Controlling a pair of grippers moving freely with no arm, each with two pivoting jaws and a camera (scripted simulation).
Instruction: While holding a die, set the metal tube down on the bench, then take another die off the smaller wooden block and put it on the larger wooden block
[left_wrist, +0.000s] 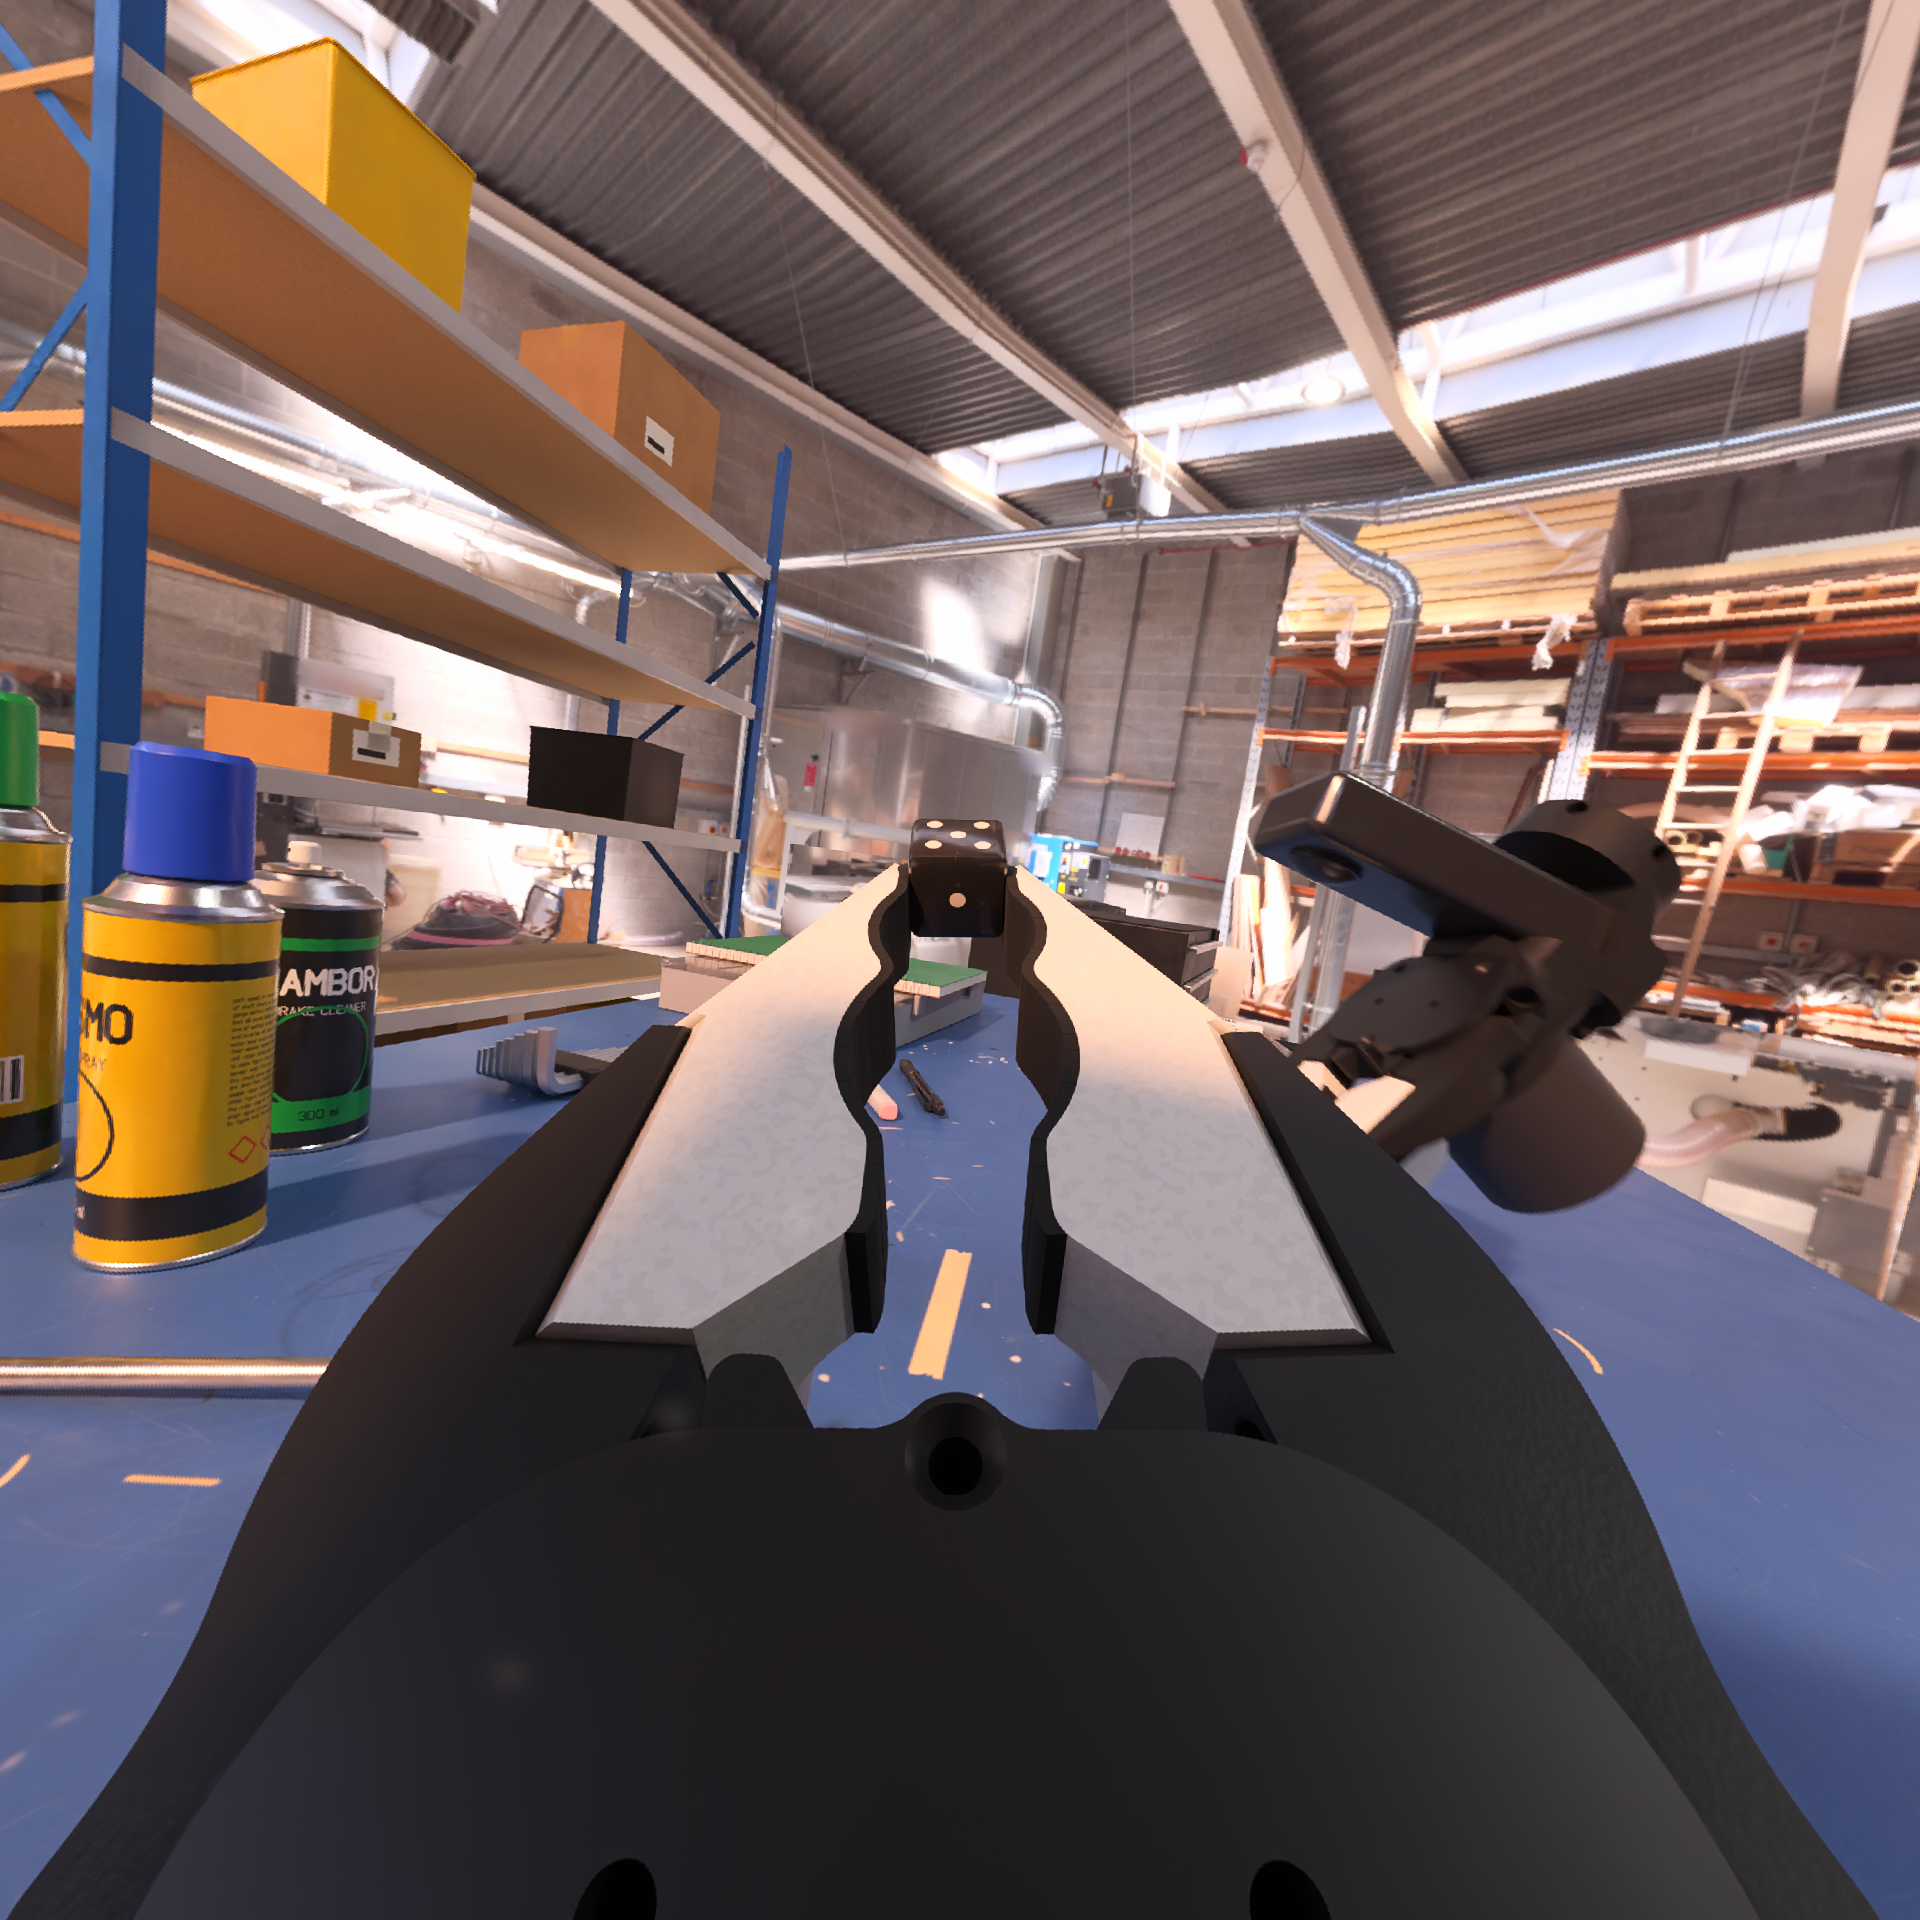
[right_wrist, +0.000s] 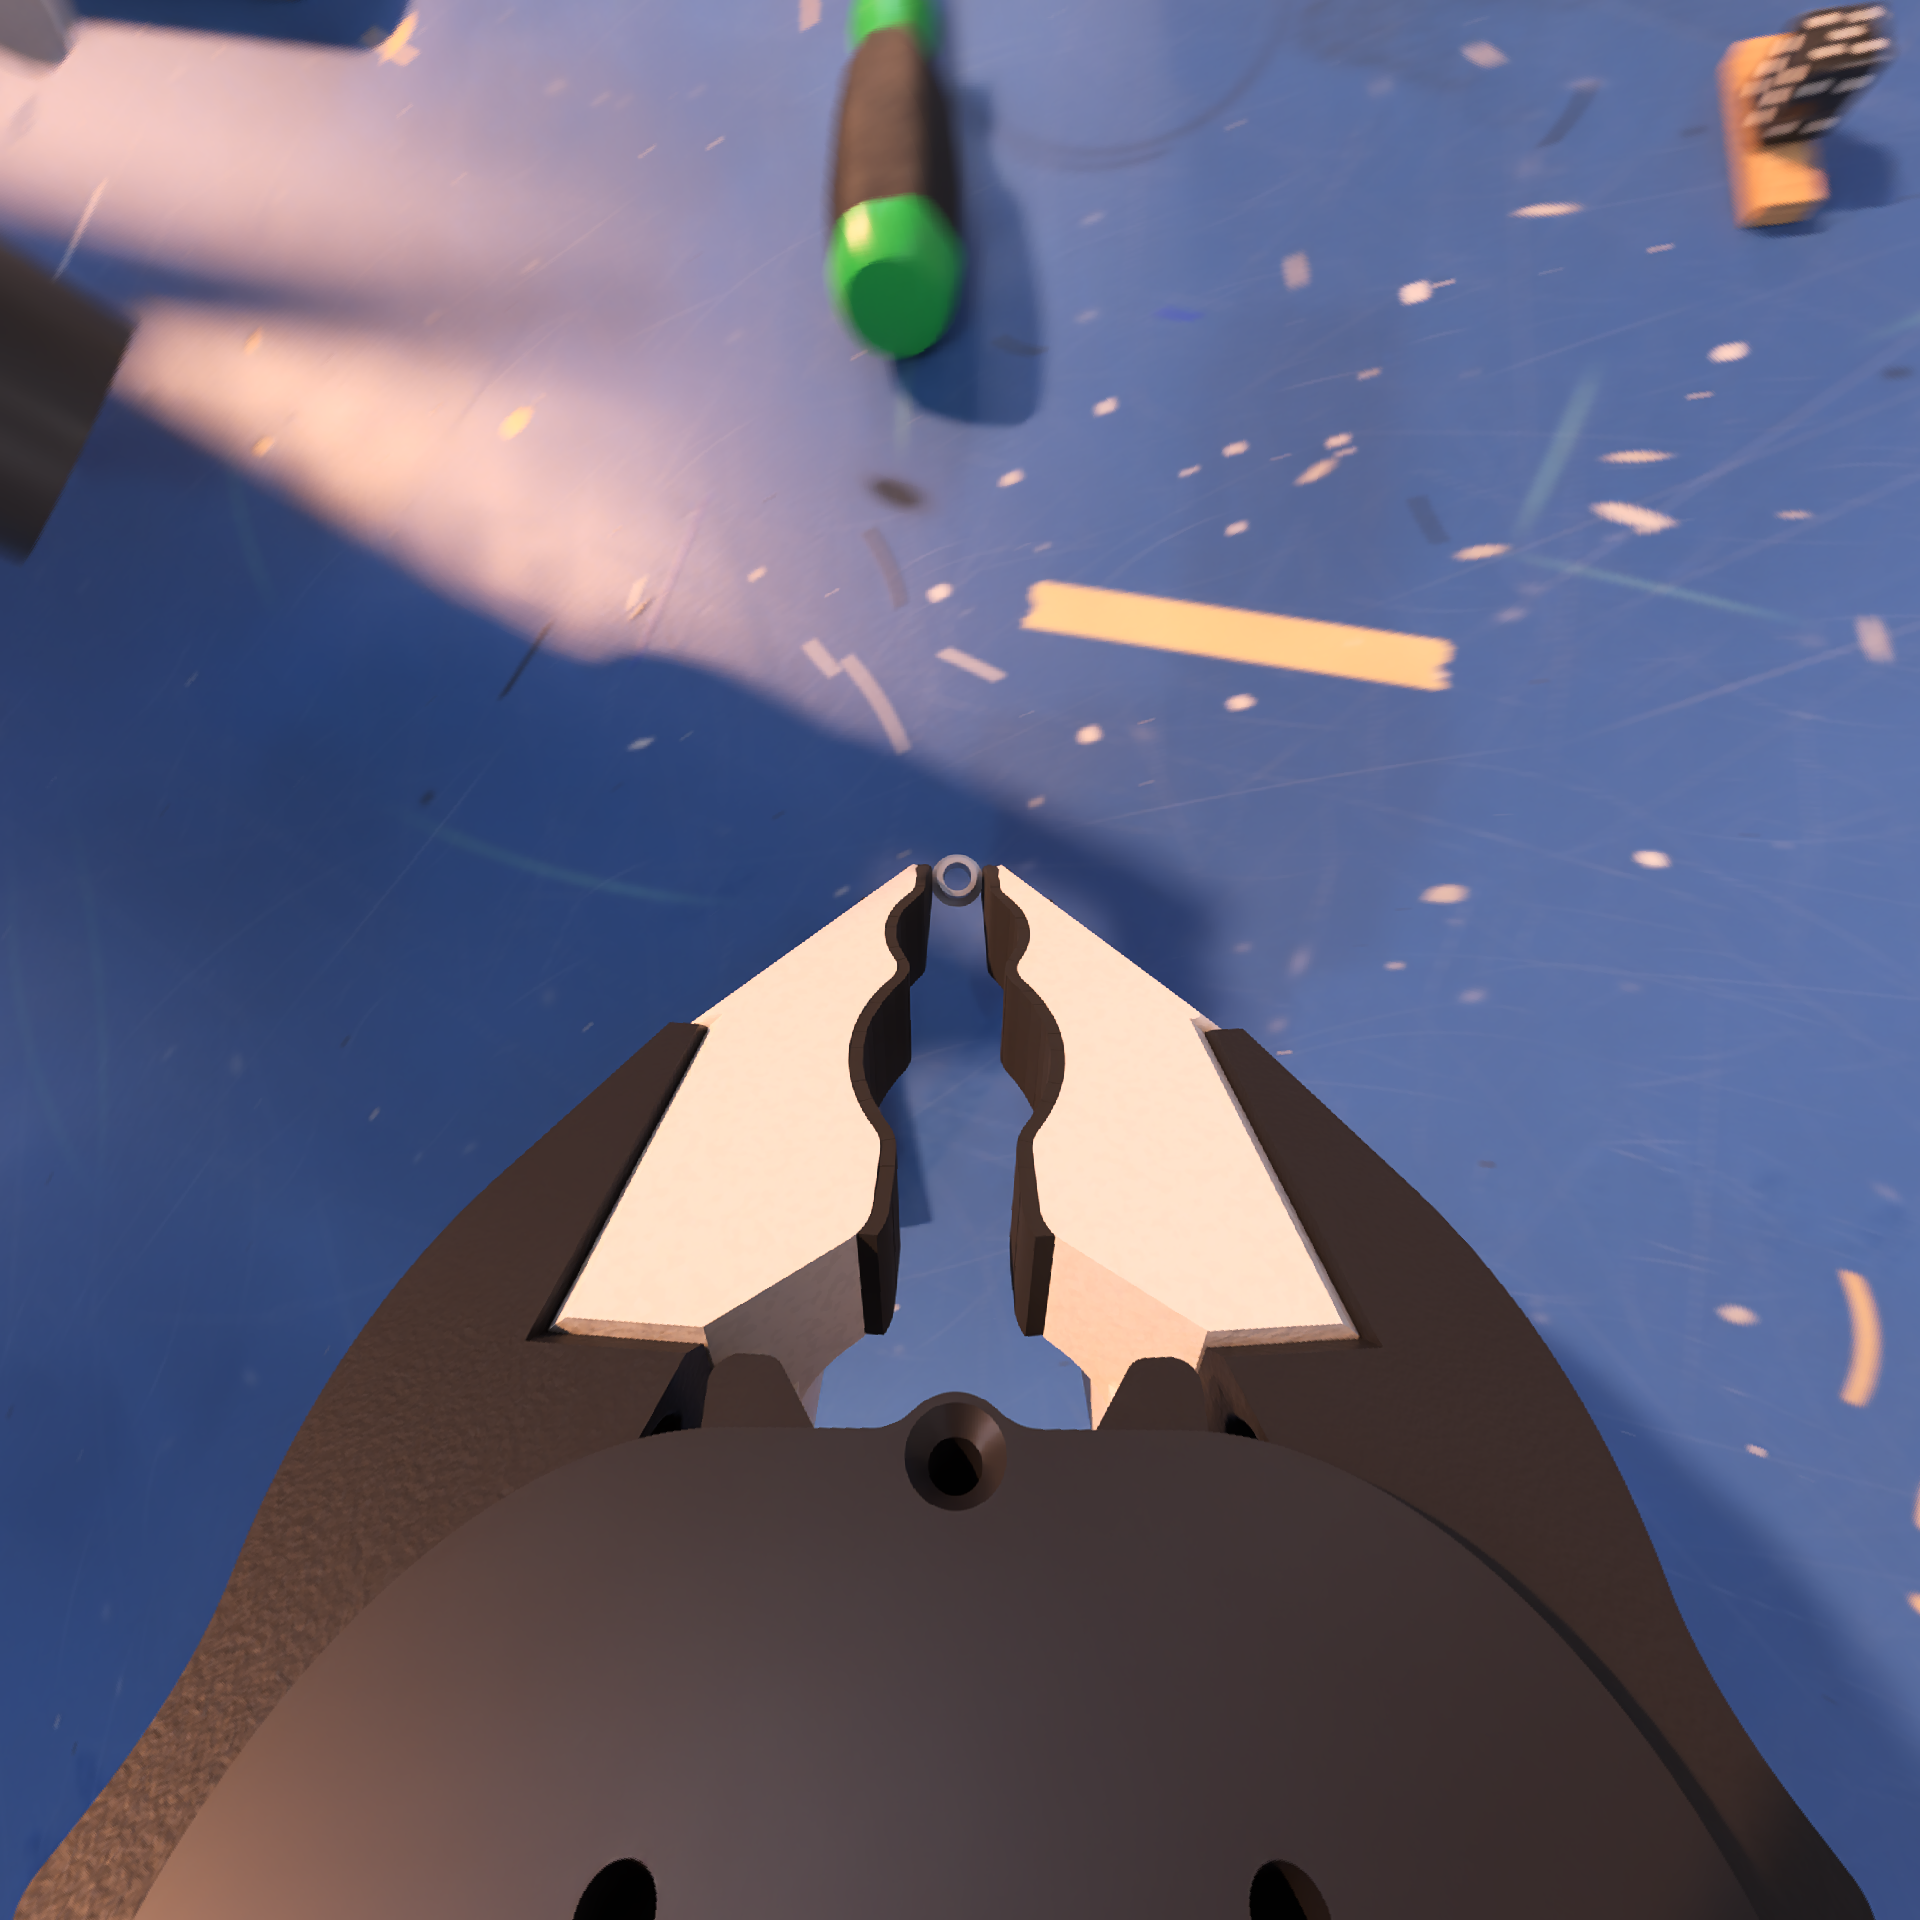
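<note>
A black die (left_wrist: 957, 878) with white pips is pinched between the fingertips of the left gripper (left_wrist: 957, 883), whose fingers are closed to the die's width, and is held above the blue bench (left_wrist: 1558, 1455). The metal tube (right_wrist: 956, 877) is seen end-on as a small grey ring, clamped at the very tips of the right gripper (right_wrist: 956, 879); those fingers are drawn almost together around it, and the tube is carried over the bench (right_wrist: 312, 935), whether touching it cannot be told.

Beyond the tube, a screwdriver (right_wrist: 894, 197) with a black-and-green handle lies on the bench. Farther off, to the tube's upper right, a wooden block (right_wrist: 1771, 156) is seen with a dark, white-dotted object (right_wrist: 1818, 73) on it, too blurred to be named. A strip of pale tape (right_wrist: 1236, 634) is stuck to the bench just right of the tube, among scattered chips.

In the left wrist view the right gripper (left_wrist: 1455, 987) is seen to the die's right, tilted downward. Below the die a pen (left_wrist: 922, 1086) and a set of hex keys (left_wrist: 530, 1060) lie on the bench. To the die's left, spray cans (left_wrist: 177, 1018) are stood before blue shelving (left_wrist: 114, 416) loaded with boxes (left_wrist: 343, 156). A metal rod (left_wrist: 156, 1377) lies at the left edge.
</note>
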